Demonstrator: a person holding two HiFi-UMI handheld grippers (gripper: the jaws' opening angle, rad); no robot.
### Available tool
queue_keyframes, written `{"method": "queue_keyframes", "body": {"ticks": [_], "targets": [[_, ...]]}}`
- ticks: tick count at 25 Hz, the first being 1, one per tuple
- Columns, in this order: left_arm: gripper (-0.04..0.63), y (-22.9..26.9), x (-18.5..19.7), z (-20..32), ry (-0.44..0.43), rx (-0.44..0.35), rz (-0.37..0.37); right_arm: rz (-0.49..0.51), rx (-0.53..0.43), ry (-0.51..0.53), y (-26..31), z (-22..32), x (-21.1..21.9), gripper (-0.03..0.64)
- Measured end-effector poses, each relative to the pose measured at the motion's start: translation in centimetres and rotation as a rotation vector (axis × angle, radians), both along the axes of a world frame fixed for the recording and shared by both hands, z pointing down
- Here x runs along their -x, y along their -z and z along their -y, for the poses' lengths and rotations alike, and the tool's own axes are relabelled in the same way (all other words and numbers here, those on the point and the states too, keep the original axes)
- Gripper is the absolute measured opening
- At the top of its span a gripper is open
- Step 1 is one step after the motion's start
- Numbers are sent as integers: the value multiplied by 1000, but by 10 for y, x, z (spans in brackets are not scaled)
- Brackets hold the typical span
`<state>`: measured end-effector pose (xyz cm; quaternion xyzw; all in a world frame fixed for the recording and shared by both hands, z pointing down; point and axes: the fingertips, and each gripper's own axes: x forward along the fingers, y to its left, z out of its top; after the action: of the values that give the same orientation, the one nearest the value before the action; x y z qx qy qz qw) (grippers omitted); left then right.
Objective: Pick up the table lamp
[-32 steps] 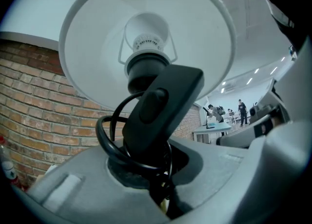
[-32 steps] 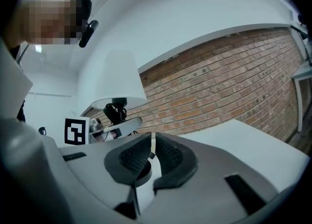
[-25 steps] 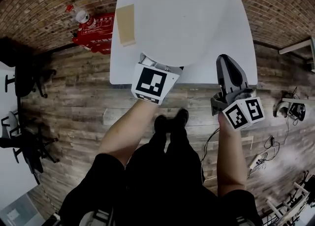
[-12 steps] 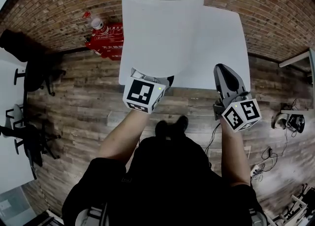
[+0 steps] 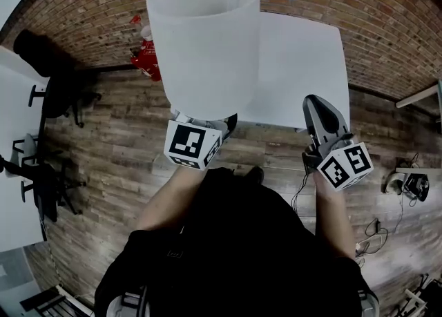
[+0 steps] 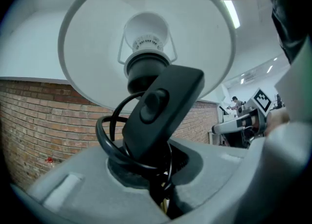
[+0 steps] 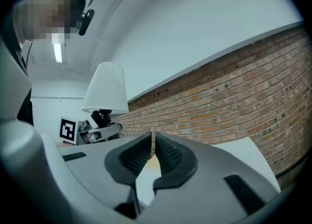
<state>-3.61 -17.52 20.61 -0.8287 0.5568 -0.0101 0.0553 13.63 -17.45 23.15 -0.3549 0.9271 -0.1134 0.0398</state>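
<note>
**Table lamp held aloft in the left tool, right tool closed on nothing**

The left tool (image 6: 148, 169) is clamped on the white table lamp (image 5: 204, 39) low down, beneath its black bulb socket (image 6: 145, 69). The grey jaws stand only a narrow slot apart, and the lamp's black cable (image 6: 111, 137) is looped and pinched there. A black inline rocker switch (image 6: 163, 103) on that cable leans up out of the jaws, right in front of the socket. Above it a white bulb (image 6: 146, 31) sits inside the open bottom of the white drum-shaped shade (image 6: 92, 67).

In the head view the lamp stands upright in the air. Its shade covers the near left corner of the white rectangular tabletop (image 5: 300, 67) and part of the brown plank floor (image 5: 110, 150) beside it. The left tool's black-and-white marker cube (image 5: 190, 144) shows just below the shade.

The right tool (image 7: 152, 145) has its ribbed black pads (image 7: 168, 155) drawn together to a hairline, with nothing between them. Its tip lies over the tabletop's near right edge, well apart from the lamp. In its own view the lamp shows small at the left, upright over the left tool, and a red brick wall (image 7: 234, 101) runs behind the tabletop.

A red package (image 5: 148, 60) lies on the floor by the tabletop's far left corner, partly hidden by the shade, and black office chairs (image 5: 52, 94) stand further left
</note>
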Motion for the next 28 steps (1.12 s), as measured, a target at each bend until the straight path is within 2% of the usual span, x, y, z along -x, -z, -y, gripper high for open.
{"method": "queue_keyframes", "body": {"ticks": [8, 20, 28], "targets": [[49, -1, 7, -4, -27, 44, -10, 0, -6, -52, 11, -2, 0, 25], [49, 1, 41, 12, -45, 35, 20, -16, -47, -114, 18, 5, 7, 13], [49, 9, 46, 21, -54, 12, 27, -37, -47, -146, 15, 14, 6, 12]]}}
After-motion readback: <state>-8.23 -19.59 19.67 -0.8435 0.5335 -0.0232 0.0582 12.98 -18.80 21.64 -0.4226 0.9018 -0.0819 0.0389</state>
